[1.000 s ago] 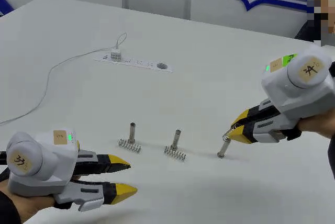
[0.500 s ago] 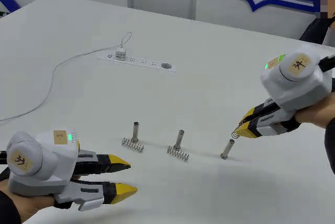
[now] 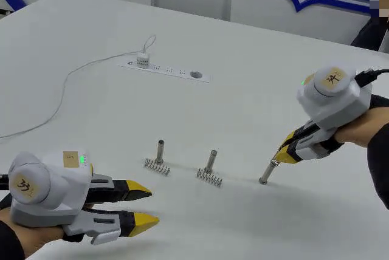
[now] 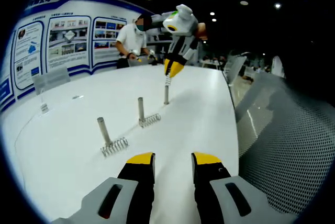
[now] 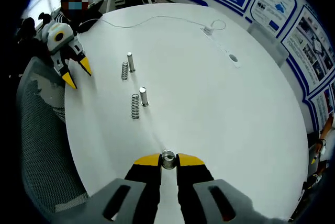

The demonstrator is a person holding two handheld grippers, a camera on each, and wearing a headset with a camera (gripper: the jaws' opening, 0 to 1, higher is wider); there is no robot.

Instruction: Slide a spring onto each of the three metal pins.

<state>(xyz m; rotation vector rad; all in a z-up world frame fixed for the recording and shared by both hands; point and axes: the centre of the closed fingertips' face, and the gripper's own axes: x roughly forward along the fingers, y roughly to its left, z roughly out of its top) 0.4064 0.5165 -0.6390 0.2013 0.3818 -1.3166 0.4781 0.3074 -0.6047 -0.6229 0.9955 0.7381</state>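
Looking down in the head view, I saw three short grey metal pins standing in a row on the white table (image 3: 255, 90): the left pin (image 3: 160, 150), the middle pin (image 3: 212, 159) and the right pin (image 3: 267, 172). A small coiled steel spring lay flat at the foot of each of the first two, the left spring (image 3: 156, 165) and the middle spring (image 3: 209, 177). The right gripper (image 3: 283, 155), white-bodied with yellow-tipped black jaws, came in from two o'clock, its tips just above the right pin. The left gripper (image 3: 148, 206) rested at seven o'clock, well apart from the row. A white power strip (image 3: 165, 70) lay towards twelve.

In the left gripper view, that gripper's own jaws stood apart with nothing between them. Towards twelve o'clock the right gripper hung over the right pin with the held spring (image 4: 168, 80) dangling upright from its tips. The spring's lower end met the pin's top; whether it had started over, I could not tell.

In the right gripper view, the jaws were pinched on the held spring, seen end-on as a small ring. The other pins and springs lay off towards eleven.

I judged the first pin was being threaded. The next move called for keeping the coil in line with the pin, lowering it and letting go; two springs remained.
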